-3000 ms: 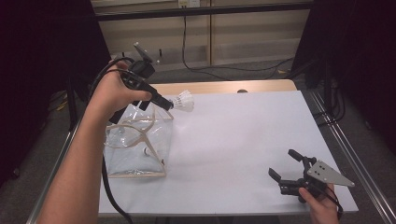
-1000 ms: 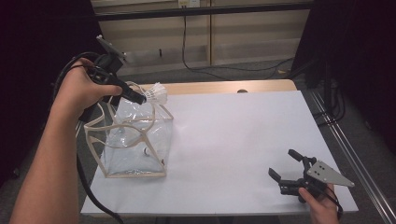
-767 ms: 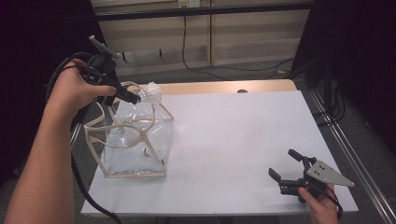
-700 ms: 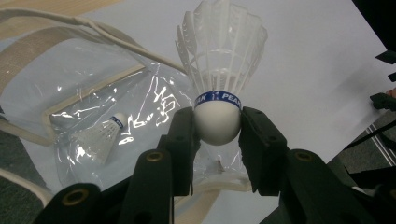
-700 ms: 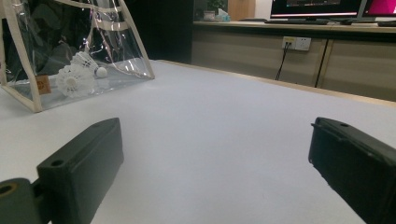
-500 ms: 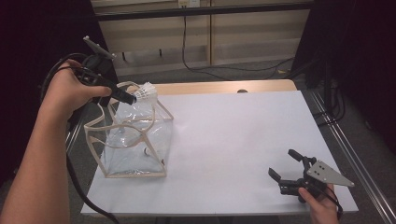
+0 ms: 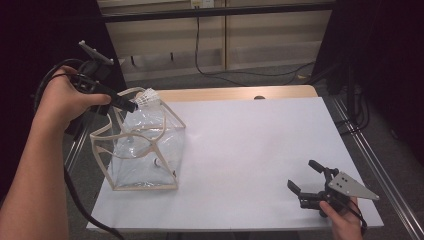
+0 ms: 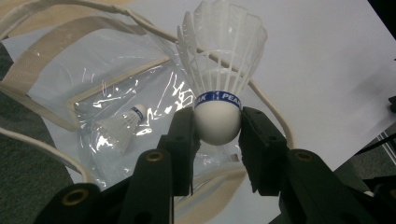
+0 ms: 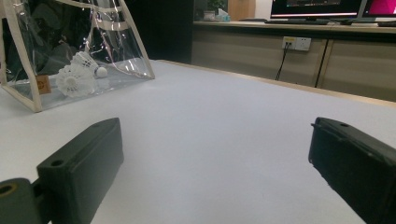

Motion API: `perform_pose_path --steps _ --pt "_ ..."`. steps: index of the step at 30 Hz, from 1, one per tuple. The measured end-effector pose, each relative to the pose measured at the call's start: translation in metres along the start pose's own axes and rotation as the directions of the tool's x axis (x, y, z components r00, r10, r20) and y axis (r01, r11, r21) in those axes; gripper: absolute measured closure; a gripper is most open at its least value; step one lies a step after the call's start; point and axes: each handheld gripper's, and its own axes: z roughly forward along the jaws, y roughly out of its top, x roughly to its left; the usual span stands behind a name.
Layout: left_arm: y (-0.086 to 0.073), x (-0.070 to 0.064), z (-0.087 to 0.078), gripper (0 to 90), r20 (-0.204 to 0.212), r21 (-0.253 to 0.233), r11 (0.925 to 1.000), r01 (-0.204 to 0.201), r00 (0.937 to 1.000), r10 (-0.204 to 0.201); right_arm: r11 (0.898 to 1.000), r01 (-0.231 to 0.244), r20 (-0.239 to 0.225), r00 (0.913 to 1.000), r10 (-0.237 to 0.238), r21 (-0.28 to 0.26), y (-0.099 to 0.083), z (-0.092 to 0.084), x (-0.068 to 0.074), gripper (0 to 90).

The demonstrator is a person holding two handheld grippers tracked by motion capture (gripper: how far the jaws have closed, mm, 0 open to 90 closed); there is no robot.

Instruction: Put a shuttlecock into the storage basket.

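Left gripper view: clear bag [image 8: 93, 88] contains one shuttlecock [image 8: 122, 129].

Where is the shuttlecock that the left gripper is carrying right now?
The held shuttlecock sits clamped by its white cork between the left gripper jaws. In the high view it hangs at the table's far left, just above the open top of the clear bag.
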Motion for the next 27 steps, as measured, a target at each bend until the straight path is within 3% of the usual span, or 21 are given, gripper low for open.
perform_pose_path --steps 16,27 --pt "-0.009 0.018 0.01 66.1 -0.049 0.006 0.9997 0.024 0.9985 -0.023 1.0 -0.002 0.002 1.0 0.002 -0.001 0.0 0.0 0.0 2.8" --pt "-0.011 0.026 0.023 66.1 -0.06 0.024 0.9992 0.033 0.9977 -0.031 1.0 -0.001 0.005 1.0 0.001 0.001 -0.001 -0.001 -0.001 2.8"
